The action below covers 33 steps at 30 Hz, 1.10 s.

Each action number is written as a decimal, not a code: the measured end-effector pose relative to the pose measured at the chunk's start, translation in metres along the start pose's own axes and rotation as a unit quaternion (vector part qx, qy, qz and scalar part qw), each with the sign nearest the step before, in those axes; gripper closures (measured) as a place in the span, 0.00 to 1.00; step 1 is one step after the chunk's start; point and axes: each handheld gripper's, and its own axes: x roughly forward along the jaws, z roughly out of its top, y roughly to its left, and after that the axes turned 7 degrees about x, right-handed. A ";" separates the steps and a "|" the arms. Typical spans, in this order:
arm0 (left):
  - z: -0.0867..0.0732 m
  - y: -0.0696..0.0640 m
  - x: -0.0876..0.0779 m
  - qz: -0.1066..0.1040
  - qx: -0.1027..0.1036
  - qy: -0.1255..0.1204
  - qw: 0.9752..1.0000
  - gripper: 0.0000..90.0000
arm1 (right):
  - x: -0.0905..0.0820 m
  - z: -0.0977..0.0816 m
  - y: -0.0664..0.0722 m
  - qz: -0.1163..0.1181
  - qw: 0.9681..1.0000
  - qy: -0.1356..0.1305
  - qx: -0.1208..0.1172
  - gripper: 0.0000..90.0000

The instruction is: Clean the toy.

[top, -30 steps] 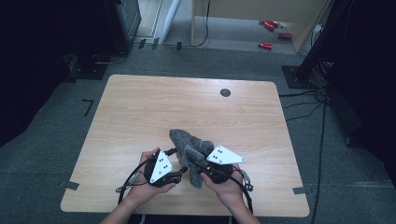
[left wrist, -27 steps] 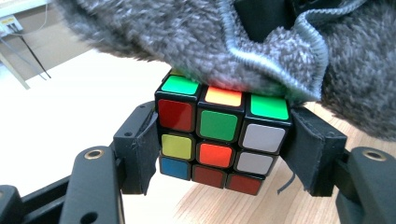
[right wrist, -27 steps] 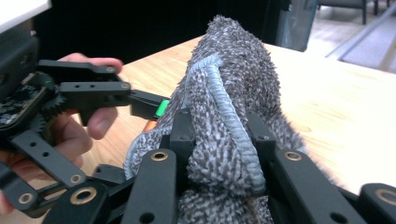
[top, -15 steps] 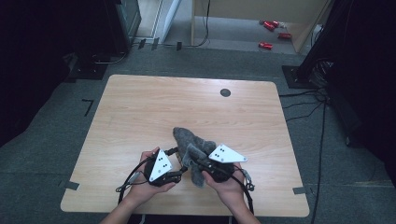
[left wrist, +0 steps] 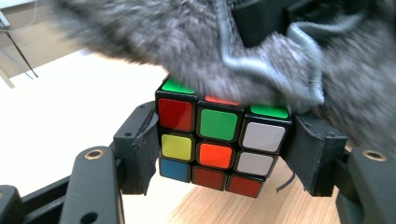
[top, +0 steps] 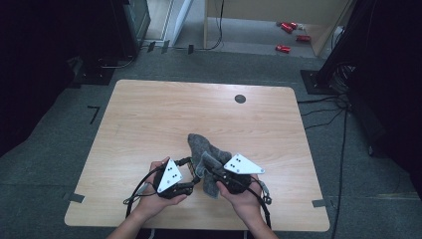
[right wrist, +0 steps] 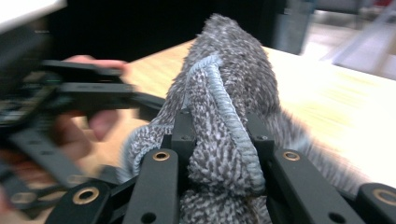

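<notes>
A scrambled puzzle cube (left wrist: pixel 217 142) with red, green, white, yellow, orange and blue stickers sits between the jaws of my left gripper (left wrist: pixel 219 149), whose pads press on its two sides. A grey fluffy cloth (right wrist: pixel 224 116) is bunched in my right gripper (right wrist: pixel 219 140), which is shut on it. The cloth (left wrist: pixel 196 42) lies over the top of the cube. In the high view both grippers meet near the table's front edge, left gripper (top: pixel 191 181) beside right gripper (top: pixel 211 172), with the cloth (top: pixel 201 147) trailing onto the table behind them.
The wooden table (top: pixel 149 119) has a round black grommet (top: pixel 240 98) near its far edge. Cables (top: pixel 142 186) trail from the grippers toward the front edge. Red objects (top: pixel 288 27) lie on the floor beyond the table.
The cloth and the right gripper have shifted slightly over the cube. The left hand has stayed where it was.
</notes>
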 end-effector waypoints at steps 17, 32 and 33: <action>0.001 -0.002 0.001 -0.011 -0.006 -0.004 1.000 0.38 | 0.001 -0.003 0.013 0.000 0.999 -0.011 -0.032 0.80; -0.006 0.016 -0.011 -0.027 -0.050 -0.073 0.996 0.38 | -0.014 -0.001 -0.036 -0.032 0.995 -0.048 0.076 0.80; -0.007 0.020 -0.013 -0.036 -0.061 -0.087 0.994 0.38 | -0.016 0.000 -0.038 -0.018 0.994 -0.059 0.089 0.80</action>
